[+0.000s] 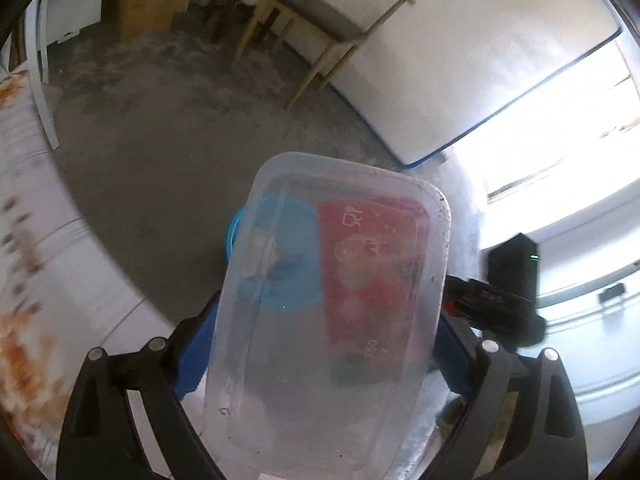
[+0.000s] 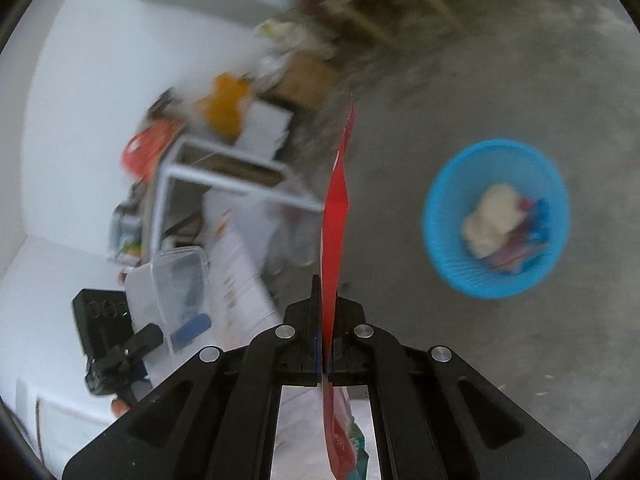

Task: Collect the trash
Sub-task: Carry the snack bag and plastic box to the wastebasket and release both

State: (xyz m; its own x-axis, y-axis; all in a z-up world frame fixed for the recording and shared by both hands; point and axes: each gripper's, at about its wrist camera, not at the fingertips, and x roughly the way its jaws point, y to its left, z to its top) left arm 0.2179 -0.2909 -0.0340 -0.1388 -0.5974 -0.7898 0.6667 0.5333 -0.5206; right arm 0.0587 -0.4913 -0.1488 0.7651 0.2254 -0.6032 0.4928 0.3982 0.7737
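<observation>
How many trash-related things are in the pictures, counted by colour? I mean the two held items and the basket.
Clear: 1, the plastic container in the left gripper
Red: 1, the wrapper in the right gripper
Blue: 1, the basket on the floor
Total: 3

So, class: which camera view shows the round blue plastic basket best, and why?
The right wrist view: the round blue plastic basket sits unobstructed on the floor, trash visible inside. In the left wrist view the basket shows only as a rim edge and a tint through the clear plastic container.
</observation>
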